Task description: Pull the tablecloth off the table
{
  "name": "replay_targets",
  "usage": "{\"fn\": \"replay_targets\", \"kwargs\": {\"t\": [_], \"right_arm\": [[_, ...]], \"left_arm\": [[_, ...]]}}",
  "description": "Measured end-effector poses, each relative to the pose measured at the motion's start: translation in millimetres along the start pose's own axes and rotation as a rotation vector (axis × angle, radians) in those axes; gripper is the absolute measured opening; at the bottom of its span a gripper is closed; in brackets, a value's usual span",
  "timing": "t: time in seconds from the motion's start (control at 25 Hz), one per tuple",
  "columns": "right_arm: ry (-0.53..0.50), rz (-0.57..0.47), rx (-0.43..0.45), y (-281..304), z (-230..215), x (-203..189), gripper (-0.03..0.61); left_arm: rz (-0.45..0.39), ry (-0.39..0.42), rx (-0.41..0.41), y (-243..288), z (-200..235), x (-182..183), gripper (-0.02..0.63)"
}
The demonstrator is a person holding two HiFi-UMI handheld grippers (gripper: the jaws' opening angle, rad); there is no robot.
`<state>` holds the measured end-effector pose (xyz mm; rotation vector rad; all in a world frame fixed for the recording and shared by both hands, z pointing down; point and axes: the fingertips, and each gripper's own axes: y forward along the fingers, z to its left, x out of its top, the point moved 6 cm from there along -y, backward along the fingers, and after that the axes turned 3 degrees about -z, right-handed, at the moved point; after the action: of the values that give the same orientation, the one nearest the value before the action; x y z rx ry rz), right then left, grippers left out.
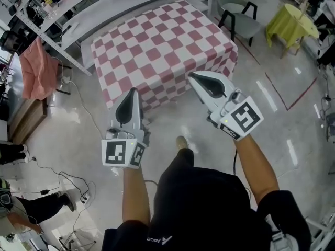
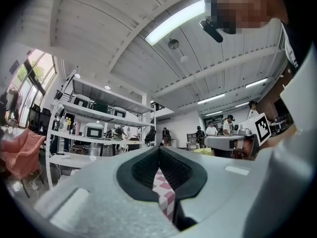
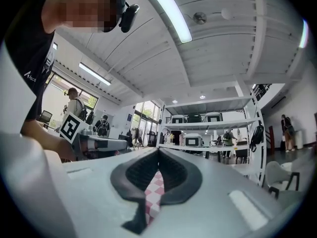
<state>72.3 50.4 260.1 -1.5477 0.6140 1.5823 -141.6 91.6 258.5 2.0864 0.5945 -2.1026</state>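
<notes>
A red-and-white checked tablecloth covers the table ahead of me in the head view. Its near edge hangs down toward me. My left gripper is at that near edge on the left side, my right gripper at the same edge on the right. Both point slightly upward. In the left gripper view a strip of the checked cloth is pinched between the shut jaws of that gripper. The right gripper view shows the same: checked cloth clamped in the shut gripper. The table itself is hidden under the cloth.
A pink cloth hangs on a rack at the left. Long white shelving runs behind the table. A chair and a small table under a yellow-green cover stand at the back right. Cables lie on the floor at my left.
</notes>
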Motion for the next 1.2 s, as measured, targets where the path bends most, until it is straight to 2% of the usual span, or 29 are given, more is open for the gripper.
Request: {"fn": "replay_targets", "kwargs": {"t": [0.2, 0.4, 0.8, 0.96, 1.2], "right_arm": [[0.008, 0.021, -0.024, 71.2, -63.7, -32.9, 0.002], [0.012, 0.054, -0.036, 125.3, -105.2, -61.6, 0.002], [0.035, 0.147, -0.051, 193.1, -169.9, -118.9, 0.002], [0.064, 0.19, -0.041, 214.6, -211.1, -143.3, 0.002], [0.099, 0.275, 0.001, 247.5, -283.1, -187.9, 0.002]], "left_arm": [[0.013, -0.001, 0.001, 76.1, 60.2, -30.4, 0.009], [0.037, -0.024, 0.019, 129.5, 109.7, -56.5, 0.009], [0.133, -0.054, 0.076, 201.9, 163.9, -103.4, 0.009], [0.195, -0.057, 0.129, 233.3, 176.7, -122.2, 0.011], [0.286, -0.092, 0.26, 286.7, 196.9, -156.1, 0.012]]}}
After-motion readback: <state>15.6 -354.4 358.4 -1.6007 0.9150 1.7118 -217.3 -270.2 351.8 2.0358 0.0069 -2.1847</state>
